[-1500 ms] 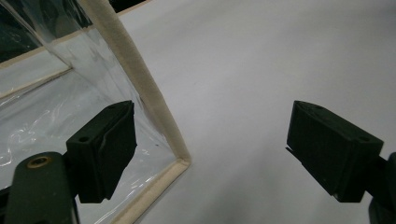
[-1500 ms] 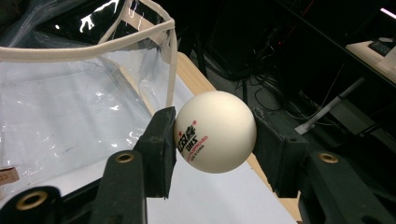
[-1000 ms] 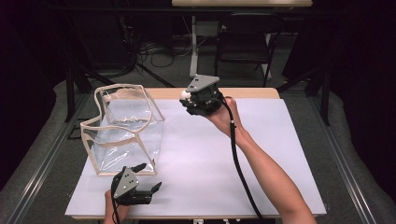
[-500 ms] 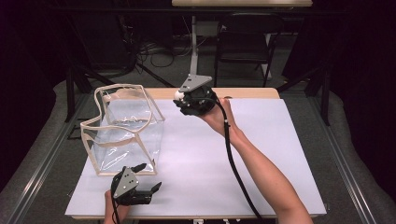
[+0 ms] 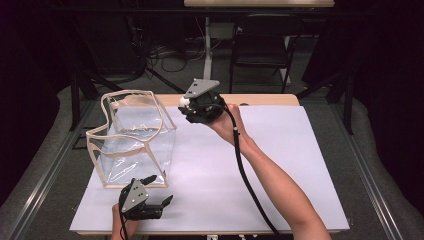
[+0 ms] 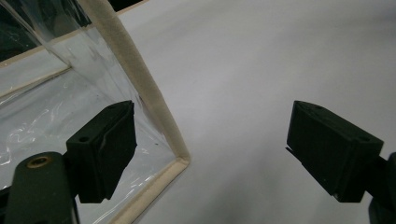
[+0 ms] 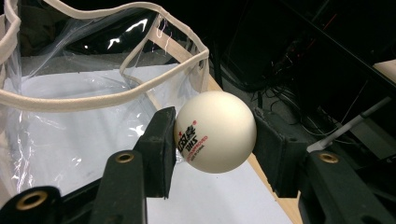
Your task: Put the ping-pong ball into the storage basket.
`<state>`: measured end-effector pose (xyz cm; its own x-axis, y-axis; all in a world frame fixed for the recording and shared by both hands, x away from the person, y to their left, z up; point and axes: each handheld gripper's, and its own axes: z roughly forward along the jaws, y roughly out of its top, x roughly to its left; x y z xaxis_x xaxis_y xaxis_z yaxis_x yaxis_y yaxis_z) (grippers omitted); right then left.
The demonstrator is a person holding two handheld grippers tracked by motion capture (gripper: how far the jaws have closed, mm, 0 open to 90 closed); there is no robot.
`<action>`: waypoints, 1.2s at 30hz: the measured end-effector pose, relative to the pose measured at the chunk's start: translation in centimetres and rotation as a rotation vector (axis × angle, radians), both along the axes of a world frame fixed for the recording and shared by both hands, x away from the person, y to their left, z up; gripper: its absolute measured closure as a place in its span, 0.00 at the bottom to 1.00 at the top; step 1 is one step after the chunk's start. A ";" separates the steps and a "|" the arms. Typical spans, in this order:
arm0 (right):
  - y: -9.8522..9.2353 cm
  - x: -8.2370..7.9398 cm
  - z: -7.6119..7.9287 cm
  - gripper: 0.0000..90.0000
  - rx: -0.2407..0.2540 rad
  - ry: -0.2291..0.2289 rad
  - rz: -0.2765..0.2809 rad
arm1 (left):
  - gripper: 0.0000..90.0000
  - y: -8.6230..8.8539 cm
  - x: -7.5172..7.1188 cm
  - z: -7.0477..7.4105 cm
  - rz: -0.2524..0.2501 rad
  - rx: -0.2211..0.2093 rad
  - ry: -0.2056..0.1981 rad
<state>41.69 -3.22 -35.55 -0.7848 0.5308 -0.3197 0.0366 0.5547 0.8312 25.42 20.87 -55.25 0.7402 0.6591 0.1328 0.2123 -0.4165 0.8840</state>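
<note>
The small white ping-pong ball (image 7: 215,132), clenched in the right gripper (image 5: 192,106) just right of the clear plastic cream-edged bag (image 5: 135,140), looks ready for carrying leftward over its mouth, while the released left gripper (image 5: 152,192) waits on the near table (image 5: 280,170).

High view: fixed above the near edge of the table (image 5: 280,165), facing forward and down; far enough off to take in all four edges and the floor beyond.
Left gripper view: rides on the left gripper (image 5: 150,200) at the near left corner, low over the table, very close to the near corner of the clear bag (image 6: 154,126).
Right gripper view: rides on the right gripper (image 5: 186,106) near the far edge, raised, looking toward the bag's open rim at close range.
Shared ground: the clear bag and the white table surface appear in all three views.
</note>
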 end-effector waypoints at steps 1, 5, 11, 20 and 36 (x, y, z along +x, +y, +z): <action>0.1 0.0 0.0 0.57 -0.002 -0.001 0.001 | 0.18 0.0 0.0 0.0 0.000 -0.001 0.001; 0.5 0.1 -0.1 0.57 -0.002 0.003 0.007 | 0.18 0.0 0.0 0.0 -0.001 -0.001 0.000; 0.9 0.1 -0.1 0.57 0.005 0.008 0.013 | 0.18 0.0 0.0 0.0 -0.003 0.000 0.001; 1.7 0.1 0.0 0.57 -0.001 0.008 0.029 | 0.18 0.0 0.0 0.0 -0.002 0.000 0.001; 2.7 0.1 0.2 0.57 0.004 0.011 0.045 | 0.18 0.0 0.0 0.0 -0.002 -0.001 0.003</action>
